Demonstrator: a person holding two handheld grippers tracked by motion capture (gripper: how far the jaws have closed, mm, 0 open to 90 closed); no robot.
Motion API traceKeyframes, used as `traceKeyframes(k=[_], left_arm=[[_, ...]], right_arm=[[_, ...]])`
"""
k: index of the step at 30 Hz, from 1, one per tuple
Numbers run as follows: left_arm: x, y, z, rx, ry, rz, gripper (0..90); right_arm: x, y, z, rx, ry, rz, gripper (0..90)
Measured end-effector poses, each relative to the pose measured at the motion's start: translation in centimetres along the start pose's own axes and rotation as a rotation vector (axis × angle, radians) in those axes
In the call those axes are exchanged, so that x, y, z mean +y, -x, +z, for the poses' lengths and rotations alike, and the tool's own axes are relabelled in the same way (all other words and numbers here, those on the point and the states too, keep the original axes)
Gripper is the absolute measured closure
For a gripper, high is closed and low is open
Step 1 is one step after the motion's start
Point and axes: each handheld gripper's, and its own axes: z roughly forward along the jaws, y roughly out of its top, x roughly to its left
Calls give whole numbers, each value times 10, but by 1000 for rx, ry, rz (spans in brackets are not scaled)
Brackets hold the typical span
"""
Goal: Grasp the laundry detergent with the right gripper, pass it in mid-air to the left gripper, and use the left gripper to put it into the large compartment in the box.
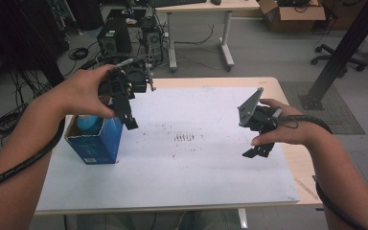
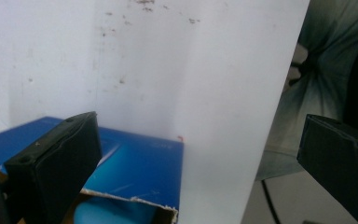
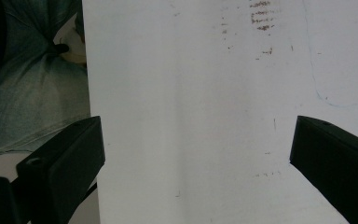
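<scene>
A blue box (image 1: 96, 139) stands on the white sheet (image 1: 196, 158) near the table's (image 1: 294, 165) left edge, about midway between the near and far sides. Its top is torn open, with ragged brown cardboard showing along the rim. Inside sits a pale blue rounded thing (image 1: 88, 123), reaching up to the opening; what it is cannot be told. The box's front face carries a lighter patch low down that looks like a label, and the left gripper view shows faint marks on the blue side (image 2: 140, 163), but none of the writing can be read.

The left gripper (image 1: 127, 117) hangs just above the box's right rim, held in the person's left hand (image 1: 88, 93), its jaws pointing down toward the near side. In the left gripper view the two black jaws stand wide apart with nothing between them; one is over the open box, the other out past the sheet's edge.

The right gripper (image 1: 258, 151) is over the right part of the sheet, near the table's right edge and well apart from the box, held in the right hand (image 1: 287, 127). Its jaws are also spread wide and empty above the bare sheet.

A cluster of brown smudges (image 1: 184, 137) marks the middle of the sheet.
</scene>
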Motion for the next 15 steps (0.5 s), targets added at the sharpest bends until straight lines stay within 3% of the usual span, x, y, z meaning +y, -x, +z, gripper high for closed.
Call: traceKeyframes(k=[2,6,9,15], left_arm=[[3,4,5,-1,-18,35,2],[7,7,13,-20,-42,67,2],[9,5,17,-22,-55,79,2],[9,0,17,-29,-36,80,2]], right_arm=[[1,0,-1,2,-9,-4,31],[4,2,-2,4,-24,-5,30],[7,5,-1,8,-38,-7,30],[8,11,2,15,-55,-9,31]])
